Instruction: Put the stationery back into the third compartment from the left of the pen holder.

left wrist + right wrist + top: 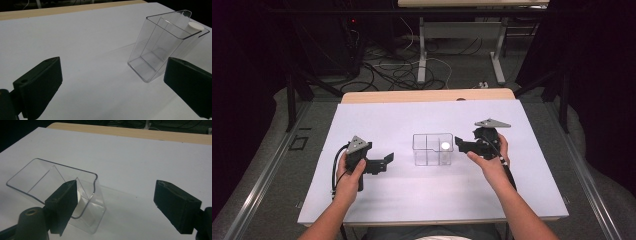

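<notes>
Near edge of the high view: two forearms enter from the bottom. Left gripper sits low over the white table sheet, jaws spread, nothing between them, well left of the box. Right gripper hangs just beside the right wall of the clear plastic box with inner dividers, jaws spread and empty; in its own view the left jaw overlaps the box's near corner.

The box stands upright mid-table. A small white round disc-like piece lies in its right-hand compartment, toward the rear; from the left gripper view the same piece appears near the far rim.

Risks, as I judge them:
- The right gripper's near jaw is close to the thin wall; a sideways drift could nudge or tip the light box and spill the piece.
- Clear walls give poor edges; a jaw could clip the rim on any return reach.
- The left gripper is too far off to brace the box if it slides on the smooth sheet.

Hard to read:
- Whether the white piece rests on the floor or leans on a wall; glare and transparency confuse depth.
- The divider layout is uncertain.
- What the piece is; too small to tell.
- Beyond the table: tangled cables on a dark floor, detail lost.
</notes>
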